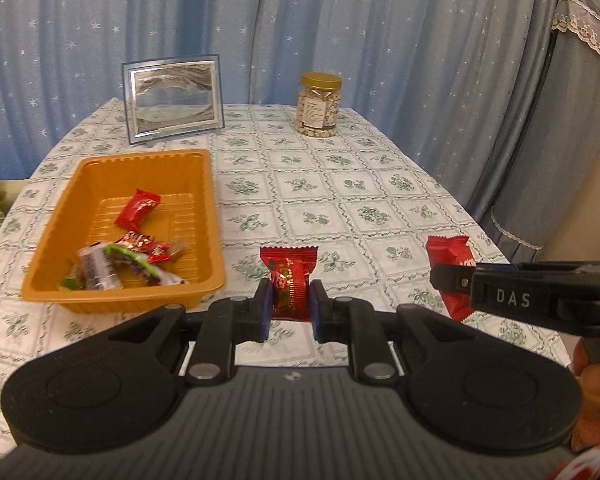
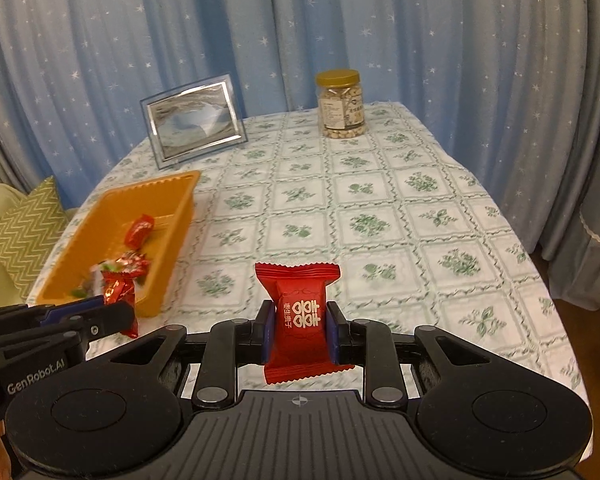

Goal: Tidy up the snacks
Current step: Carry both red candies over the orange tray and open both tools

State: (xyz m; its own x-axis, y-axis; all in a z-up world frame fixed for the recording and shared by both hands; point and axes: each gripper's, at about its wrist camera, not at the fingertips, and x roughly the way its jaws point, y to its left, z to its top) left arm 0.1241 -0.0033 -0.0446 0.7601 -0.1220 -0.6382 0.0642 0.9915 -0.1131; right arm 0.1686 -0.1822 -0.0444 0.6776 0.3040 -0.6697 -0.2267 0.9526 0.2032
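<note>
My left gripper (image 1: 289,305) is shut on a small red snack packet (image 1: 289,280) with gold print, held above the table's near edge, right of the orange tray (image 1: 60,216). My right gripper (image 2: 298,330) is shut on a larger red packet (image 2: 300,316) with white characters; it also shows in the left wrist view (image 1: 450,260). The tray holds several wrapped snacks (image 1: 138,210), red ones and a green-edged one. The left gripper with its packet (image 2: 118,294) shows at the lower left of the right wrist view.
A glass picture frame (image 1: 174,98) stands at the back of the table behind the tray. A jar of nuts (image 1: 319,104) with a gold lid stands at the back right. The floral tablecloth (image 1: 340,192) covers the table. Blue curtains hang behind; a cushion (image 2: 24,228) lies left.
</note>
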